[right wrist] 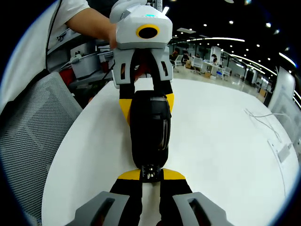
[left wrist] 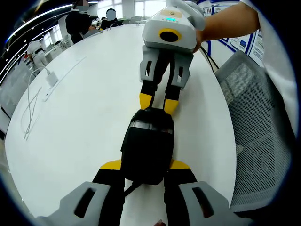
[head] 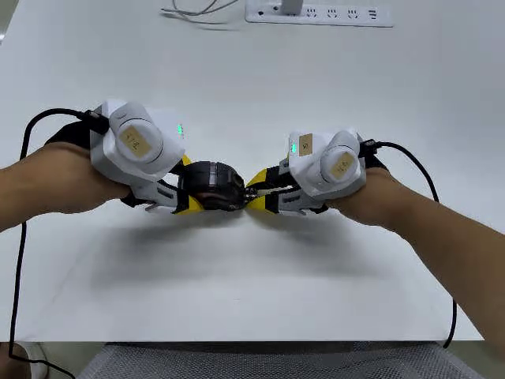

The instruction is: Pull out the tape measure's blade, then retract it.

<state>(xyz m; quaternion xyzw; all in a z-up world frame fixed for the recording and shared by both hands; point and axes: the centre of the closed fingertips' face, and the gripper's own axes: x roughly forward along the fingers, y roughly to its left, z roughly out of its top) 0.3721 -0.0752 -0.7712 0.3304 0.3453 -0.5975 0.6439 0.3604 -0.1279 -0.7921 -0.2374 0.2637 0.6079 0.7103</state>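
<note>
A black cord (head: 19, 237) loops off the near left edge of the white counter (head: 252, 268) and runs up to the left tool (head: 187, 192), which the person's left hand (head: 59, 180) holds low over the surface. Its yellow-tipped jaws are clamped on the two sides of the tape measure (head: 211, 186), a dark, rounded case. The case sits at the middle of the counter, between the two tools and close above the surface; whether it touches the counter cannot be told. In the left gripper view the case lies lengthwise between the jaws, its far end pointing at the other tool.

Just to the right of the case, the right tool (head: 257, 192) faces the left one, tip to tip. Its jaws are pressed nearly together on the blade tip (right wrist: 150, 172), a small metal tab that shows between the yellow pads in the right gripper view. That tab sits right against the mouth of the case, so almost no blade is out. The right hand (head: 380, 197) grips this tool from behind, and another black cord (head: 430, 193) trails away past the forearm.

At the far edge of the counter, thin grey wires (head: 197, 11) lie to the left of a white power strip (head: 319, 13). A grey mesh chair seat (head: 260, 362) shows below the near edge.
</note>
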